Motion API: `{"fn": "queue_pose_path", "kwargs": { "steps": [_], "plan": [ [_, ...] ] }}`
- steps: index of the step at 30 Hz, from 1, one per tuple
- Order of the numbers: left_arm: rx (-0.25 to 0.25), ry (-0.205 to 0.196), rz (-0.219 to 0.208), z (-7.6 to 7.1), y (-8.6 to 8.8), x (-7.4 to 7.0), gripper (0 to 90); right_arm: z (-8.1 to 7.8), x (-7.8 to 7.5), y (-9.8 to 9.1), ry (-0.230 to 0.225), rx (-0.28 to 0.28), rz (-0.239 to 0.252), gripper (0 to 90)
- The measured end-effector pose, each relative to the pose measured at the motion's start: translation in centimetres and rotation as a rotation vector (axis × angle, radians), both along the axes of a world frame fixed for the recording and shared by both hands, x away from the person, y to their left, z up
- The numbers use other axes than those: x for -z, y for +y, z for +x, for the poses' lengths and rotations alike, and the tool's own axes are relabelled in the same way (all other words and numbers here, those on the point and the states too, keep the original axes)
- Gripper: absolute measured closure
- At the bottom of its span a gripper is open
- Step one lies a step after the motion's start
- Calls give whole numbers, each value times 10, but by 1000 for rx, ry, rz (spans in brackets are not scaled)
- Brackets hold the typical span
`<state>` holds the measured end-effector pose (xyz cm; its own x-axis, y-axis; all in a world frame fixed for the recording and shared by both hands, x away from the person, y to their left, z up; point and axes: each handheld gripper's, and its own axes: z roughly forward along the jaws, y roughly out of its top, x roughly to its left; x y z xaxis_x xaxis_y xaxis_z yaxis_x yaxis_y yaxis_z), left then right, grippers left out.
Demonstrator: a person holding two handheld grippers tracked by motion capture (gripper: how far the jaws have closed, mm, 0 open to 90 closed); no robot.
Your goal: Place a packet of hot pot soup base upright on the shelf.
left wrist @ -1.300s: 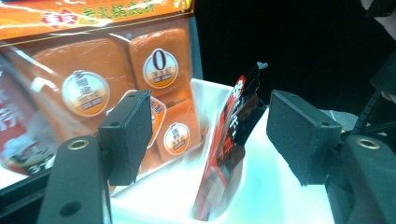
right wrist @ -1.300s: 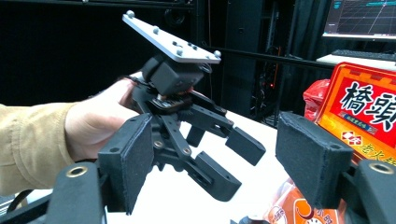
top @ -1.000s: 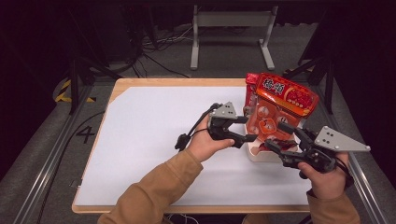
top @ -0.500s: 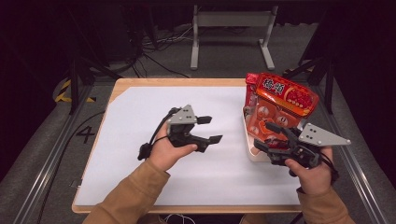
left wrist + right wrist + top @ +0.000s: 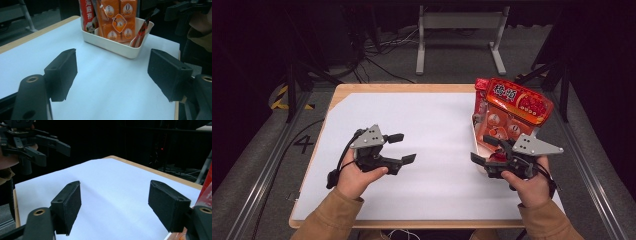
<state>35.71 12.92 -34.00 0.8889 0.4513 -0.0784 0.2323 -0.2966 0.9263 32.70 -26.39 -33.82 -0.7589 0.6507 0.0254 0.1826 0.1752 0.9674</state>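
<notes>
Over on the left side of the white table (image 5: 437, 125), the left gripper (image 5: 403, 148) hangs above bare surface at about eight o'clock of the tabletop, held in the person's left hand (image 5: 354, 177). Its jaws are spread wide and have just been opening further, with nothing between them. From the left gripper view (image 5: 112, 72), the two black pads frame empty white table, and straight ahead at twelve o'clock sits the white tray (image 5: 117, 46), packed with orange snack packs (image 5: 117, 22) standing upright and a red packet (image 5: 87, 15) at its left end.

Moving across the middle, it is plain white surface, the two grippers well apart.

Now to the right: the white tray (image 5: 475, 131) stands at roughly three o'clock of the table, close to the right edge, and a big red snack bag (image 5: 517, 102) rises out of it, leaning to the right. The right gripper (image 5: 484, 150) hovers just beside the tray's near end, at its six o'clock, in the right hand (image 5: 532, 187). Jaws released and parted here too; the right gripper view (image 5: 115, 202) has nothing but white table between the pads.
</notes>
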Motion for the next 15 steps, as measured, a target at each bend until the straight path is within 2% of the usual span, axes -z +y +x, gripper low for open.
{"fn": "queue_pose_path", "kwargs": {
  "steps": [5, 7, 12, 15],
  "plan": [
    [-26, -9, -1, -6, 17, 4, 240, 2, 6, 0, 5, 11, -5, 262],
    [-41, -17, 11, -9, 23, 6, 238, 3, 8, 0, 10, 16, -3, 260],
    [-71, 2, 3, -14, 38, 17, 234, 5, 14, 0, 21, 22, -6, 260],
    [-89, 6, 13, -16, 45, 25, 229, 5, 18, 1, 25, 21, -9, 260]
  ]
}}
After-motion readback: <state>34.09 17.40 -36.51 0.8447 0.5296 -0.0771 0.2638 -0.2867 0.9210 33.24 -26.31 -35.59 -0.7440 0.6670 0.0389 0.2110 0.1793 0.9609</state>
